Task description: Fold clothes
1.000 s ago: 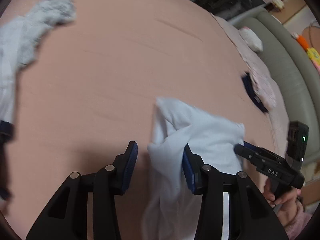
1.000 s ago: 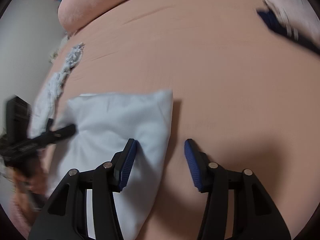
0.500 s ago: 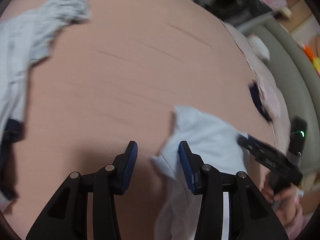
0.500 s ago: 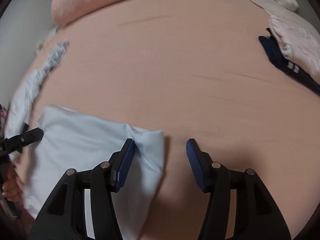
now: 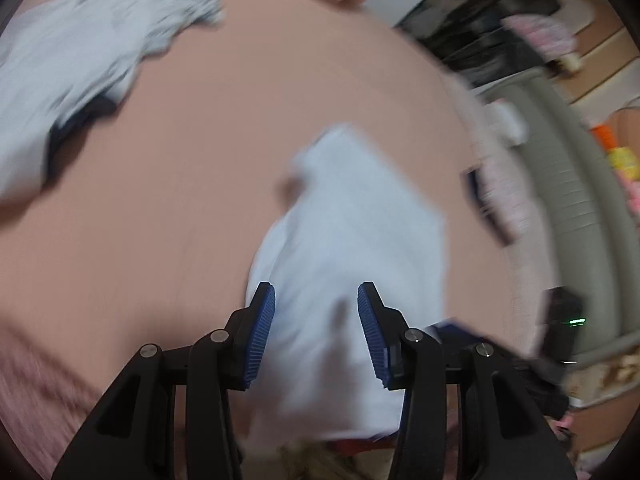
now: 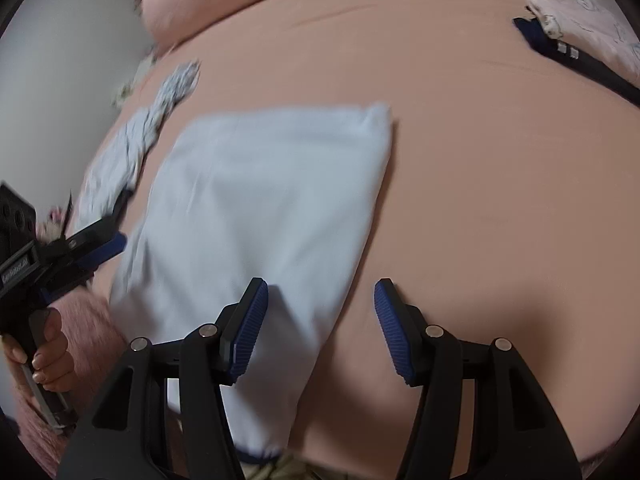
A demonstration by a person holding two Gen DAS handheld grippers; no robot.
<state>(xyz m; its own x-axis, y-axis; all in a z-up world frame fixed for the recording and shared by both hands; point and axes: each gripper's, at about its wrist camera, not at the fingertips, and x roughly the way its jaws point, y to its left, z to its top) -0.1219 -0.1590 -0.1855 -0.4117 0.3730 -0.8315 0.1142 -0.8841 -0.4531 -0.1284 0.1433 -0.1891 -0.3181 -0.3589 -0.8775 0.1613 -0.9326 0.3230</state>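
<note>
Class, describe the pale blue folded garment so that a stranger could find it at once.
Start with the wide pink bed sheet. Near its front edge lies the pale blue garment, smooth and folded roughly into a rectangle. Unlike the crumpled grey-white clothes to its left, it is plain and flat.

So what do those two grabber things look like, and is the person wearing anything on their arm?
Each one is black with two chunky fingers. The left gripper and right gripper have ribbed blue pads inside the fingertips and round silver screws on the joints. The left one's black body carries small white lettering, too blurred to read. The person wears a fuzzy pink sleeve.
</note>
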